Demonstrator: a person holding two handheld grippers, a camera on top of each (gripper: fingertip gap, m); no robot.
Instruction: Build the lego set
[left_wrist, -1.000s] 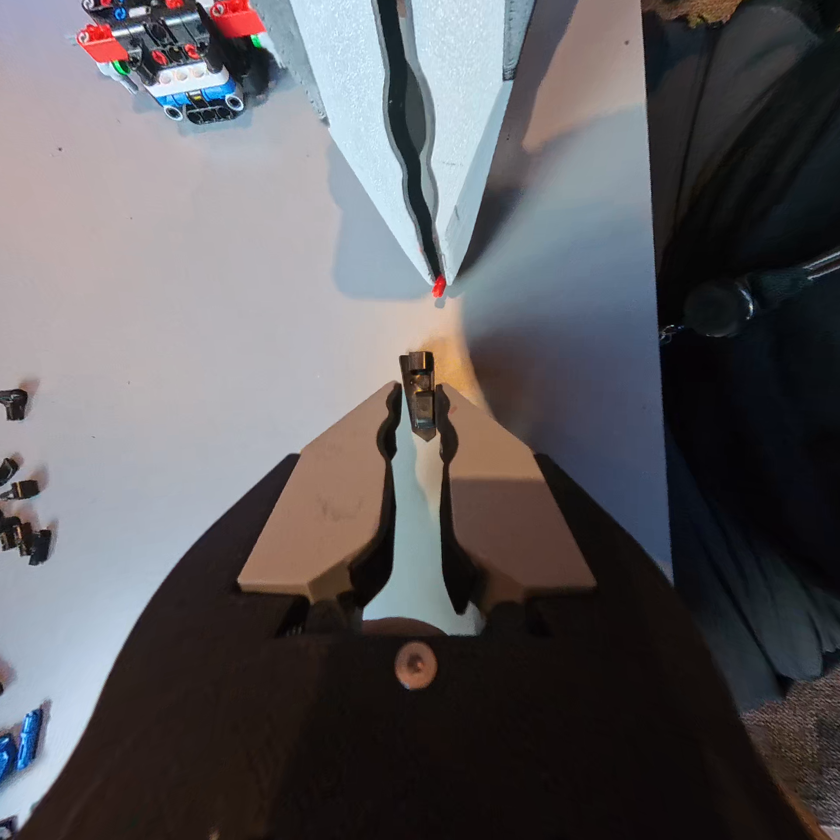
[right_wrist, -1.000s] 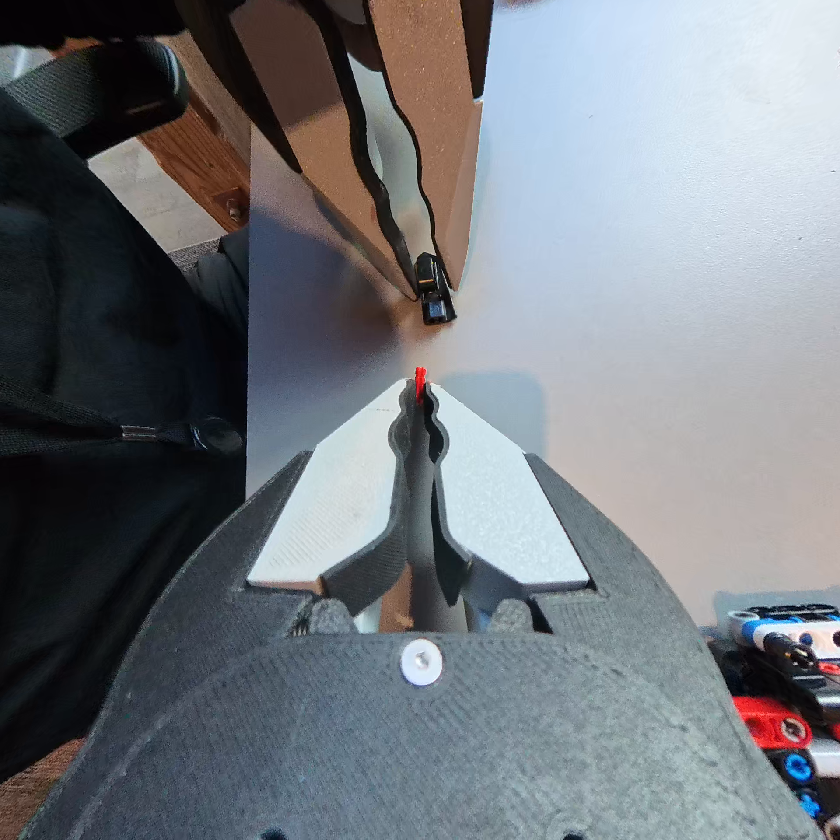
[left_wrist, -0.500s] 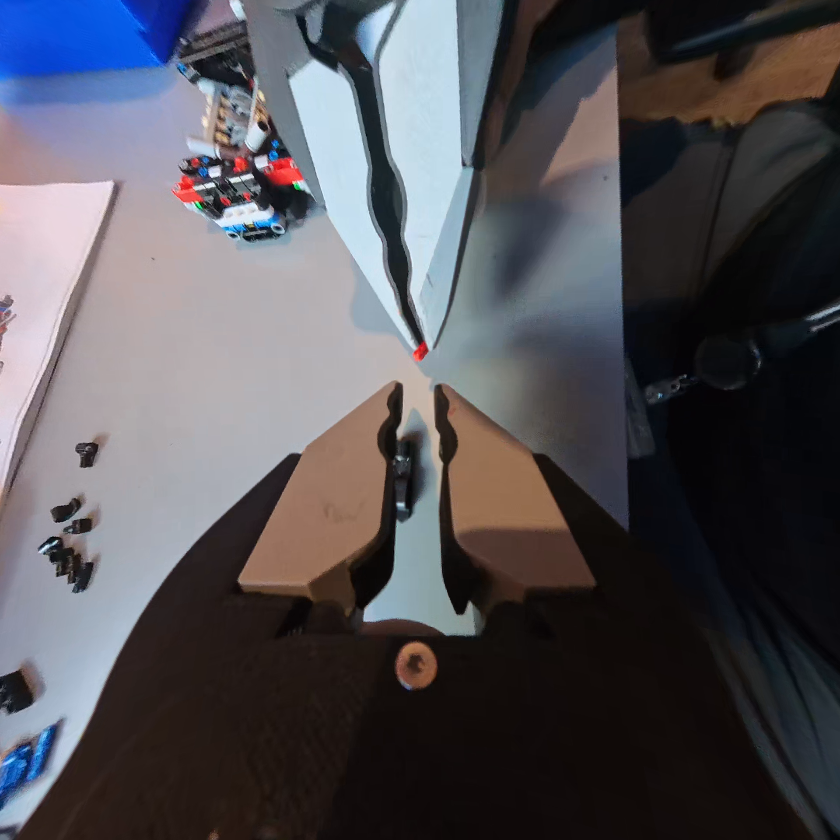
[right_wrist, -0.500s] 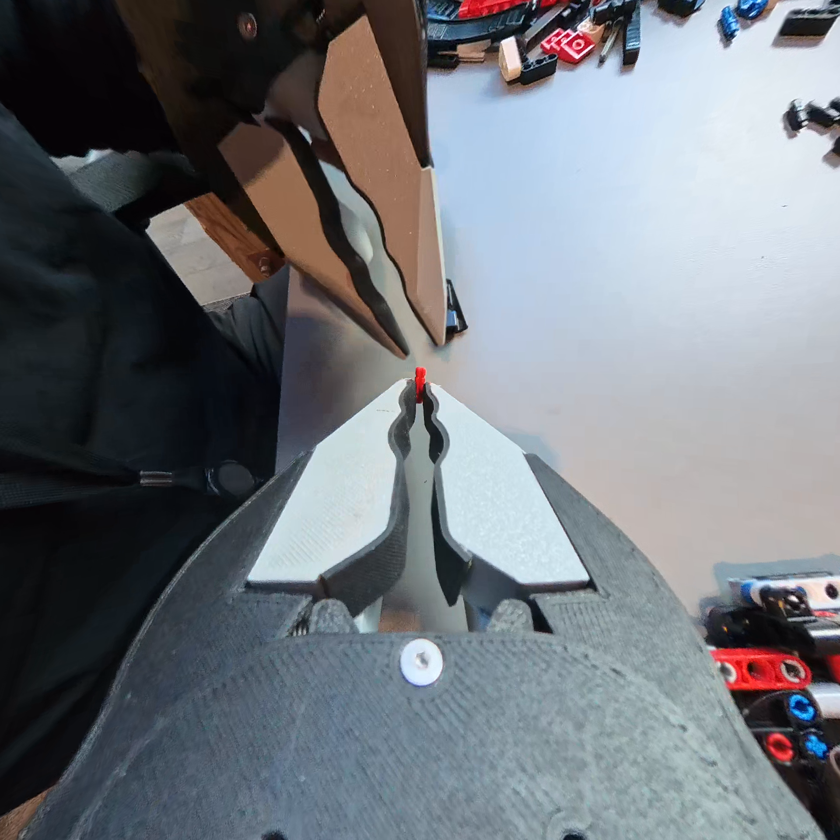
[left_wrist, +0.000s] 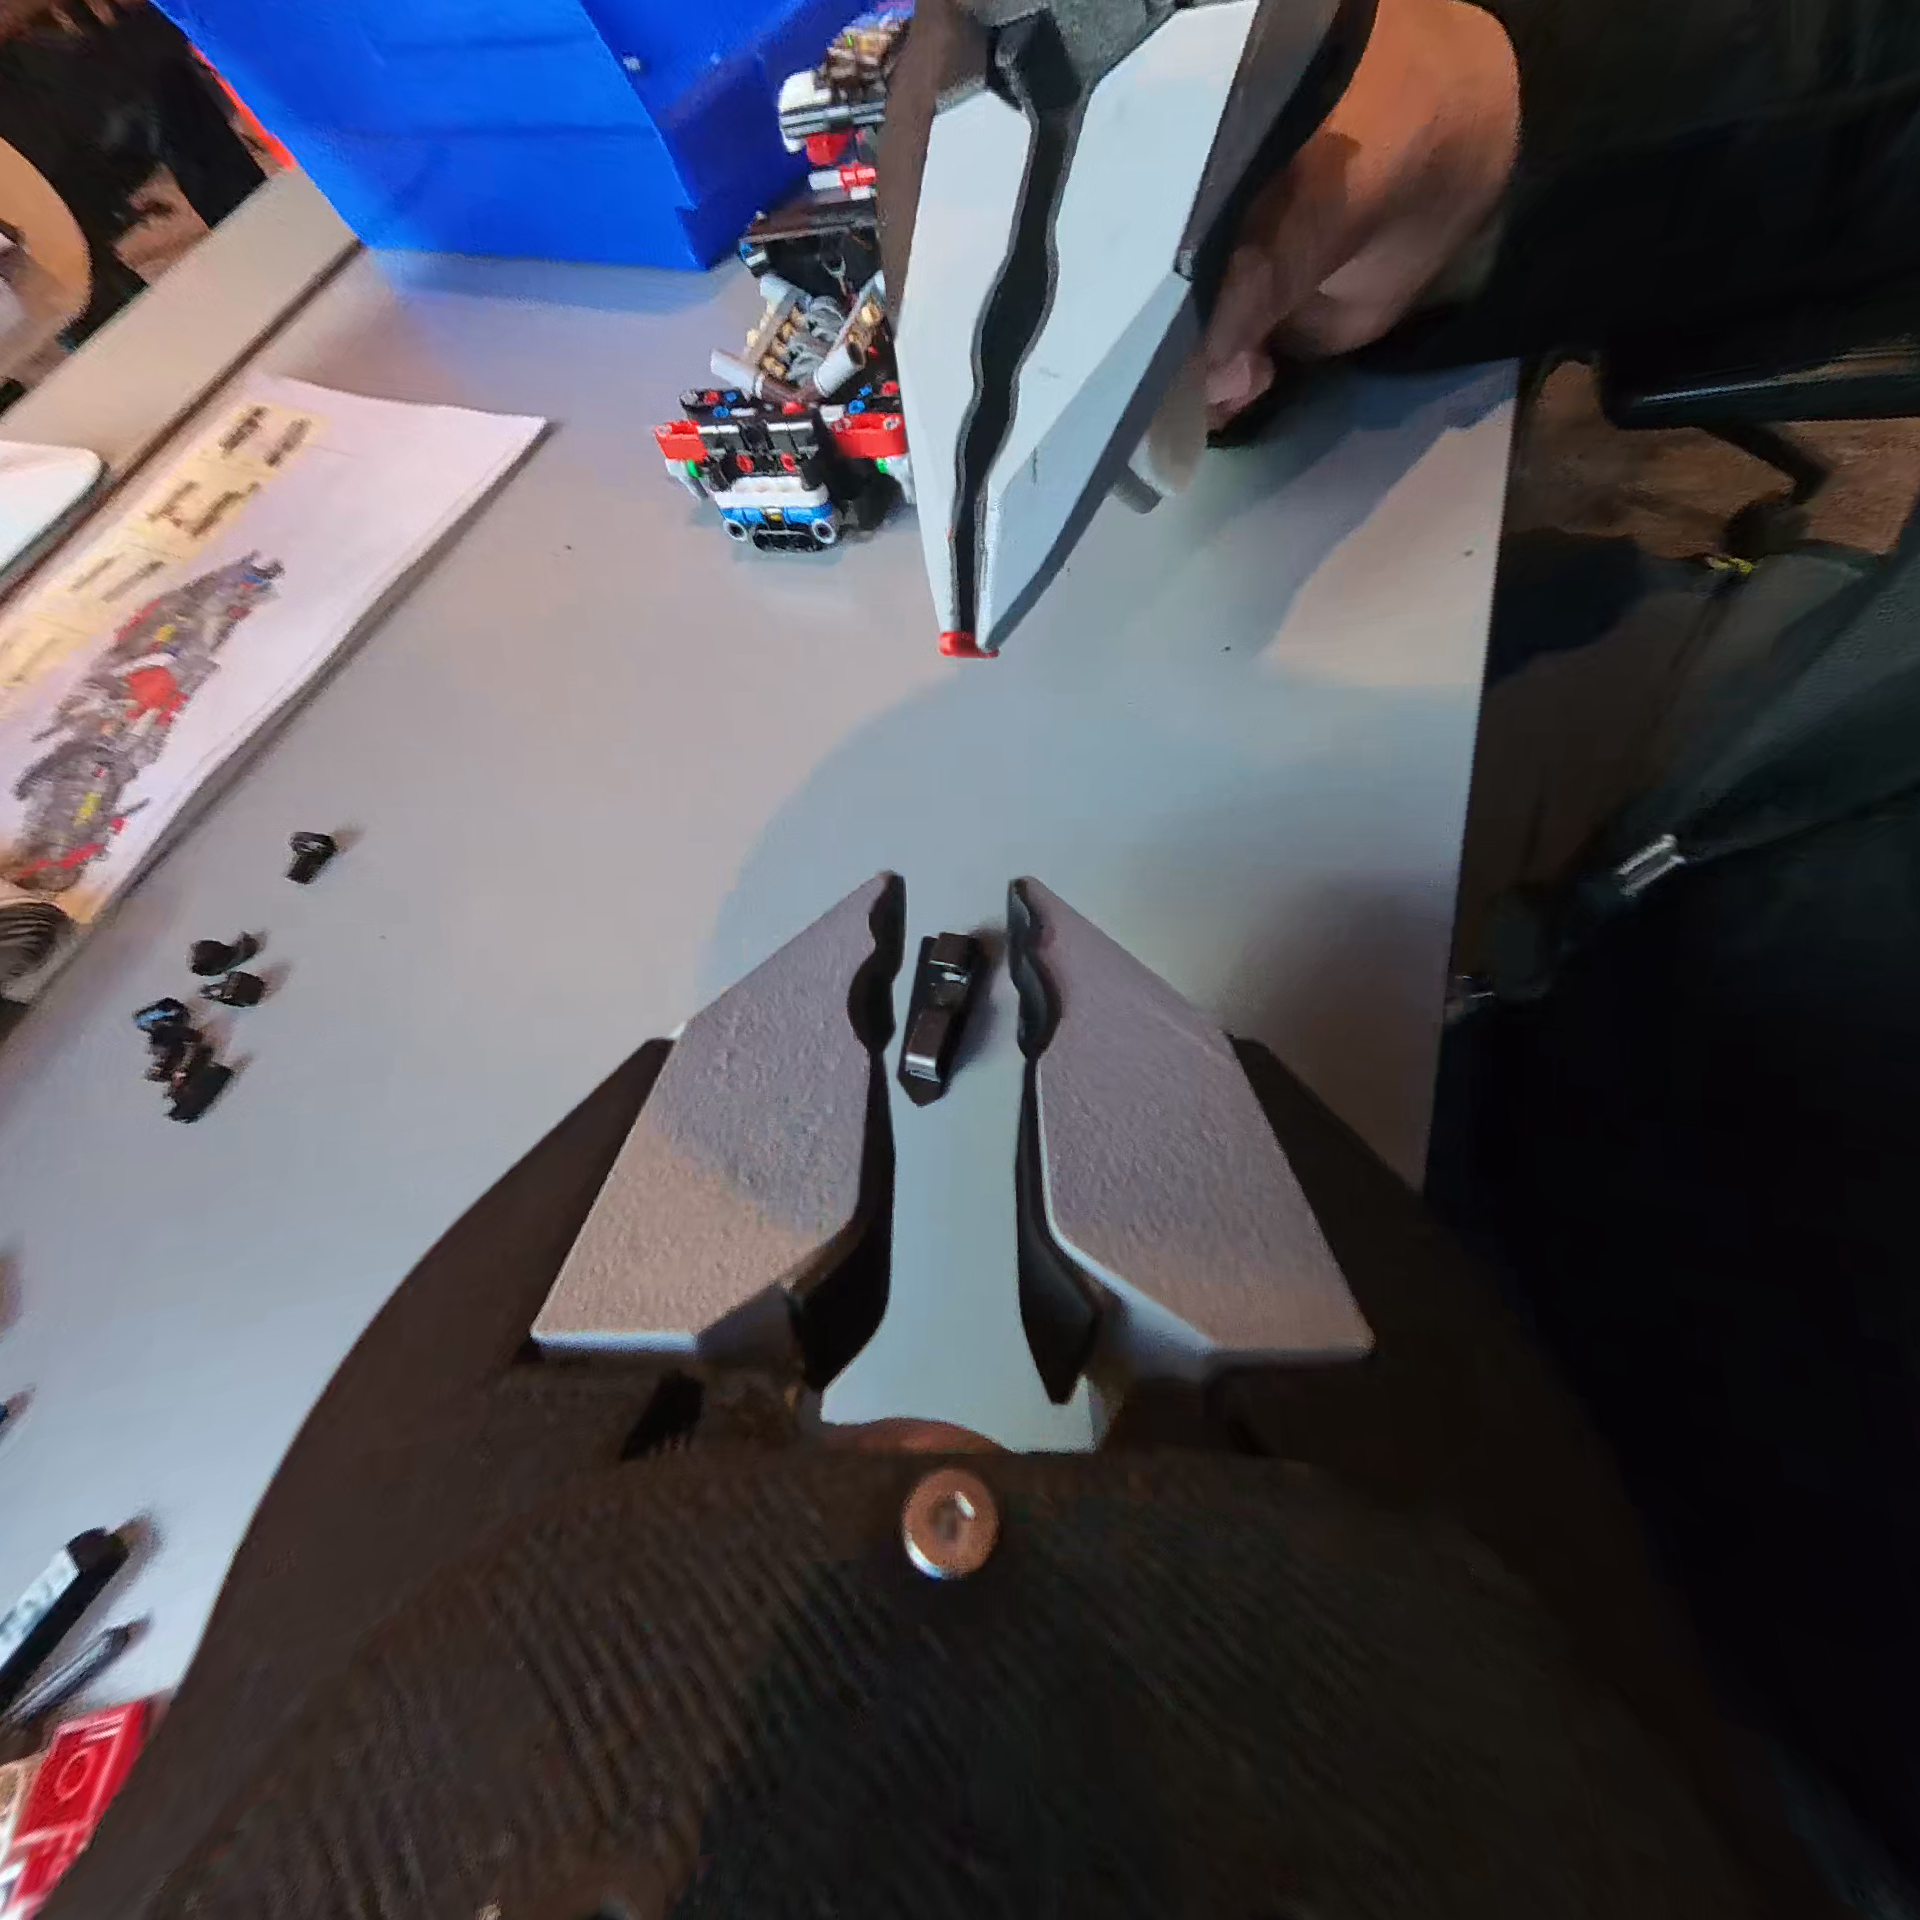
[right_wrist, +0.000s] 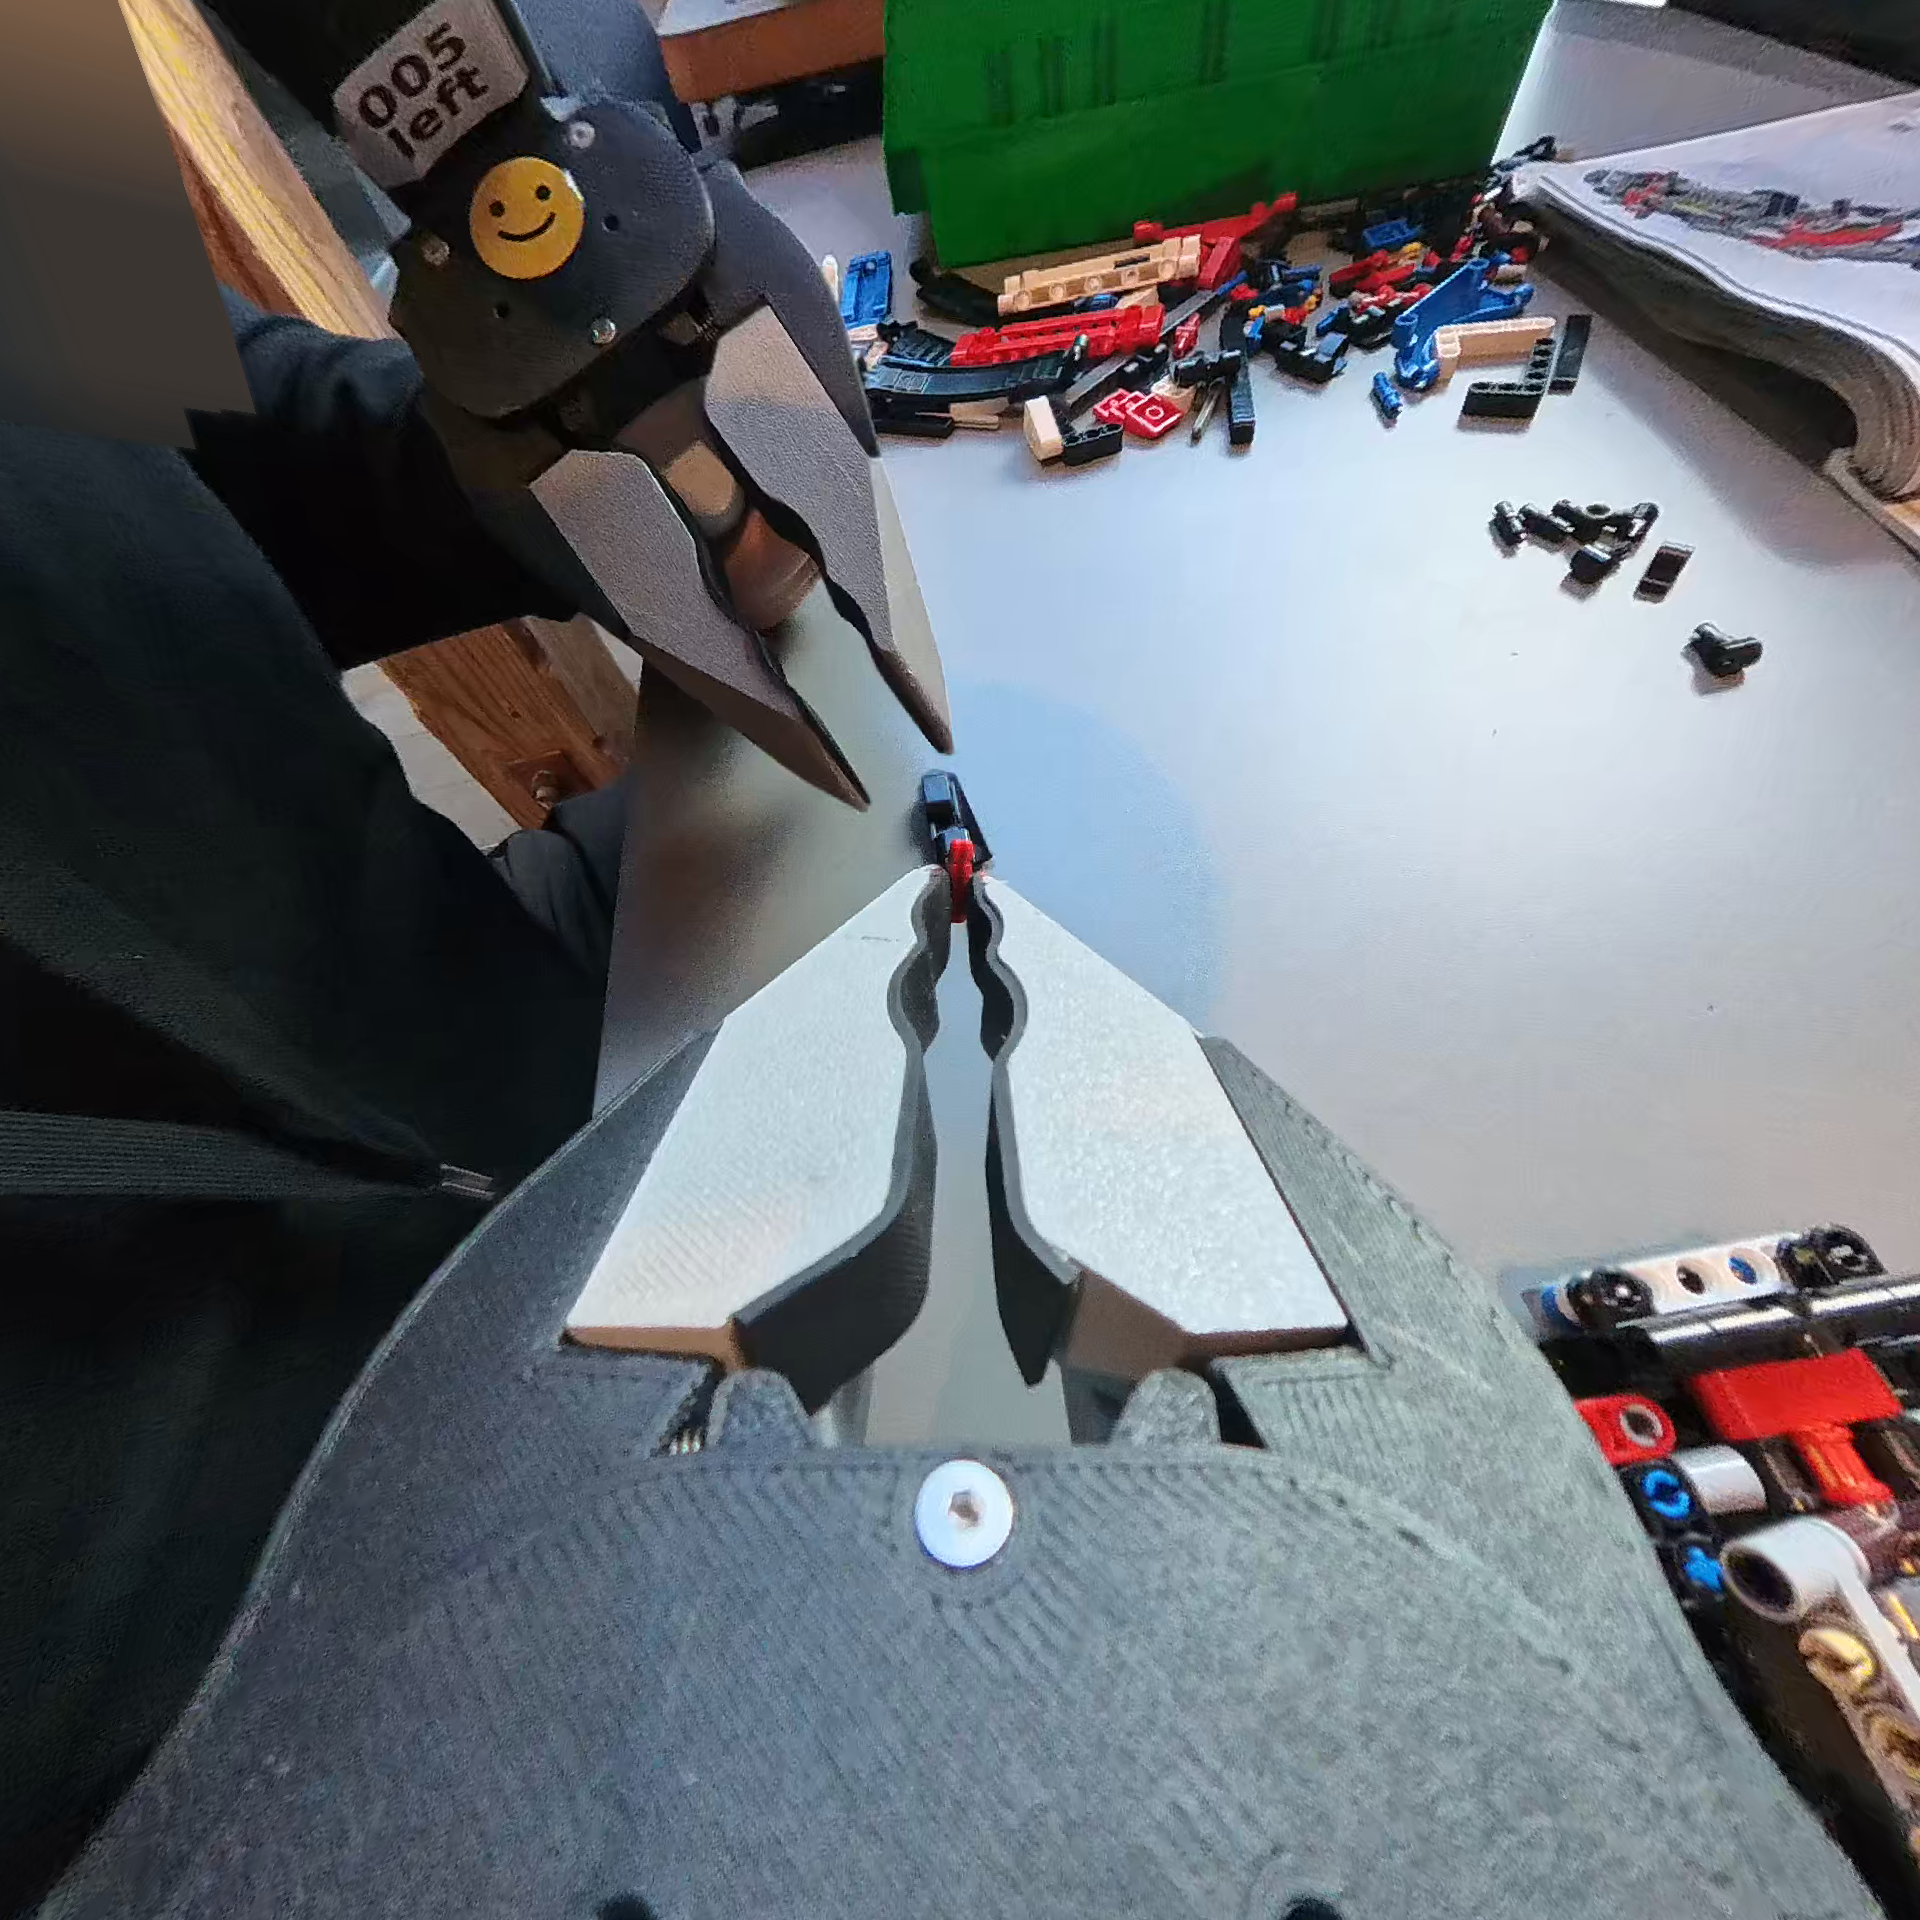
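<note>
My left gripper (left_wrist: 954, 891) is open and empty above the grey table (left_wrist: 623, 779). A small black lego piece (left_wrist: 935, 1013) lies on the table under the gap between its fingers. In the right wrist view the left gripper (right_wrist: 902, 771) hangs open just above and left of that black piece (right_wrist: 940, 805). My right gripper (right_wrist: 961, 885) is shut on a small red pin (right_wrist: 960, 878), with its tips just short of the black piece. In the left wrist view the right gripper (left_wrist: 966, 629) points down with the red pin (left_wrist: 961, 644) at its tip.
A partly built model (left_wrist: 774, 468) (right_wrist: 1745, 1403) stands beside the right gripper. An instruction booklet (left_wrist: 208, 603), a blue bin (left_wrist: 520, 125), a green bin (right_wrist: 1195, 104), a pile of loose pieces (right_wrist: 1195, 343) and small black pieces (left_wrist: 187, 1029) are farther off. The table edge (left_wrist: 1475, 727) is near. Spacing between my two grippers at the tips: around 4 centimetres.
My left gripper opened and let go of the black piece, which now lies on the table. Both grippers rose and drew back. The right gripper still holds the red pin.
</note>
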